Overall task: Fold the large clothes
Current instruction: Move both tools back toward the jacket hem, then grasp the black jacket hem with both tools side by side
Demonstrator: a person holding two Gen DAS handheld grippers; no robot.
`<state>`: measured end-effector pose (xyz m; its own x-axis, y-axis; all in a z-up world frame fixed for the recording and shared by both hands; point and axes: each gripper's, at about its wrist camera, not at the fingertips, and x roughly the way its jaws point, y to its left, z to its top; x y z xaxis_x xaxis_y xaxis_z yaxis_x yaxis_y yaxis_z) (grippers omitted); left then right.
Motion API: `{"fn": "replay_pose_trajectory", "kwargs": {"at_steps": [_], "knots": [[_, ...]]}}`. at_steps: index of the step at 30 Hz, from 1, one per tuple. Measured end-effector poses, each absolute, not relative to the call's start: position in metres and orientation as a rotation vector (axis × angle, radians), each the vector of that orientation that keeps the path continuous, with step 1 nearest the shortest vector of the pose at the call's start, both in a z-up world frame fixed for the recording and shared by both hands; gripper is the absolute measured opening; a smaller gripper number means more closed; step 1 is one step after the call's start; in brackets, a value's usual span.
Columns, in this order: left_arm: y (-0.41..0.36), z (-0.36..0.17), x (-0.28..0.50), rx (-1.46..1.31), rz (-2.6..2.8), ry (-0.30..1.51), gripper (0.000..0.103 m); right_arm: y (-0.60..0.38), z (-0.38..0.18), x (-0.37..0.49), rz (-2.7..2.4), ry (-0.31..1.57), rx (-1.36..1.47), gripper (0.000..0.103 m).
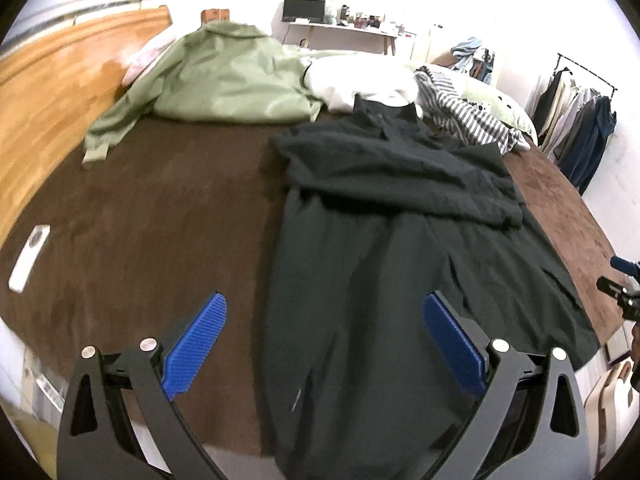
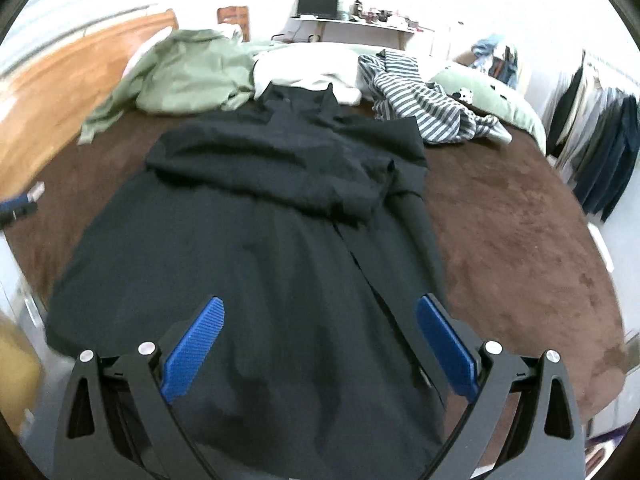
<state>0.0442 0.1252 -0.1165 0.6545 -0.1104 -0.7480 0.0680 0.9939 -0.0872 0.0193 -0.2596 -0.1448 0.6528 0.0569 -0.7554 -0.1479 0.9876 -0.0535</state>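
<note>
A large black garment [image 1: 384, 240] lies spread on the brown bed cover [image 1: 152, 208], collar at the far end, its sleeves folded across the chest. It also fills the right wrist view [image 2: 256, 248]. My left gripper [image 1: 324, 312] is open and empty, hovering above the garment's near left hem. My right gripper [image 2: 318, 314] is open and empty above the garment's near hem, right of its middle. The right gripper's tip shows at the edge of the left wrist view [image 1: 620, 280].
A green jacket [image 1: 216, 76], a white garment [image 1: 352, 80] and a striped shirt [image 1: 464, 108] lie at the bed's far end. A white remote [image 1: 30, 256] lies at the left. A wooden headboard [image 1: 52, 80] stands left, a clothes rack [image 1: 580, 128] right, a desk [image 1: 344, 32] behind.
</note>
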Motion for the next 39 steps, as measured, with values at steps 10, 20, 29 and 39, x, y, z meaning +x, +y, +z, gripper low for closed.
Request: {"fn": "replay_pose_trajectory", "kwargs": {"at_steps": [10, 20, 29, 39], "knots": [[0.142, -0.181, -0.001, -0.05, -0.1, 0.928, 0.097, -0.292, -0.189, -0.028, 0.087, 0.864, 0.046, 0.096], [0.133, -0.216, -0.02, -0.062, -0.182, 0.949, 0.096, -0.334, -0.21, -0.023, 0.14, 0.918, 0.128, 0.096], [0.137, -0.241, -0.023, -0.092, -0.198, 0.985, 0.094, -0.369, -0.233, -0.01, 0.156, 0.956, 0.161, 0.096], [0.136, -0.247, -0.02, -0.155, -0.206, 1.0, 0.089, -0.386, -0.272, 0.0, 0.19, 1.046, 0.188, 0.094]]}}
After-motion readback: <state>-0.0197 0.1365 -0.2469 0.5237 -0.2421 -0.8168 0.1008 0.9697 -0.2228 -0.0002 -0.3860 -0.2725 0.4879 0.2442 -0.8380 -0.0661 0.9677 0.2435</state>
